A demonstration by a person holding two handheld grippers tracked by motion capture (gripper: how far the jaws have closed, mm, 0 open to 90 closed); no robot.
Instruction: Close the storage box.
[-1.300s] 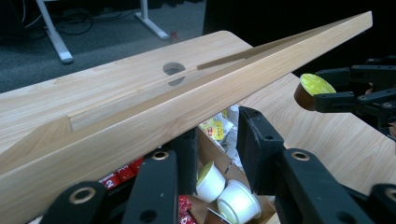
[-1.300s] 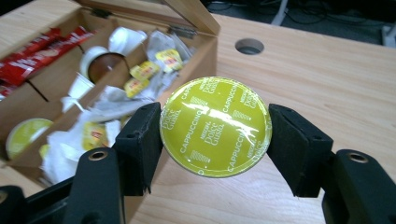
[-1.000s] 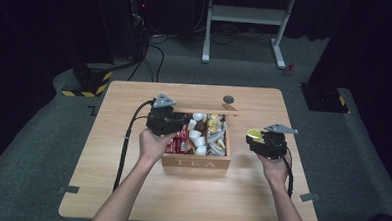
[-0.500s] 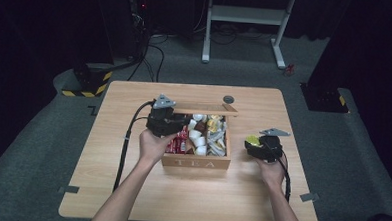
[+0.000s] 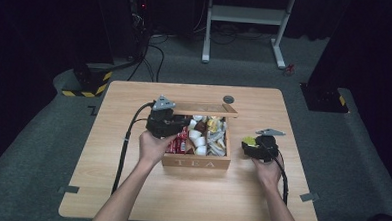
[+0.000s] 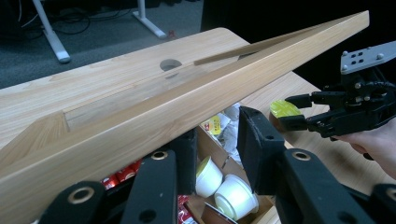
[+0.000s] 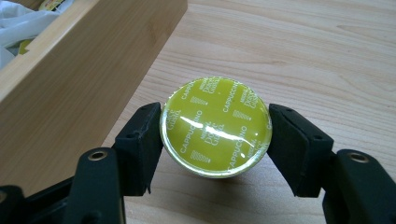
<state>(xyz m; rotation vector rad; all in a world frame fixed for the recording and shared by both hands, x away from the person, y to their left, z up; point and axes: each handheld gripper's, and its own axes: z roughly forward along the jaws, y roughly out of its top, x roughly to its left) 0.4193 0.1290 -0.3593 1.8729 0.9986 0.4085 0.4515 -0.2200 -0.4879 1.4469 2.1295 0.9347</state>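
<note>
Pale wood runs everywhere here: the counter point(image 5: 130, 187), then the wooden tea box point(image 5: 195, 162) sitting in the middle of it, its lid point(image 6: 196, 93) raised. The left hand-held gripper point(image 5: 169, 123) is at the box's left end, propping that lid; in the left gripper view the lid's edge crosses just above its jaws, which stand part open around it, and I can't tell for sure whether the pads pinch it. Below and beyond those jaws lie white cups point(image 6: 236, 196) and sachets in the compartments.

The right hand-held gripper point(image 7: 215, 130) is clamped on a yellow-green cappuccino capsule point(image 7: 215, 126), foil top facing up, one jaw on each side of the rim. The capsule sits low over bare counter, with the box wall point(image 7: 70, 79) just to that gripper's left.

To set it down well, I'd say keep the capsule level, let its base meet the wood before opening the jaws, then spread them evenly so neither drags it sideways. Meanwhile the lid hand should hold steady.
</note>
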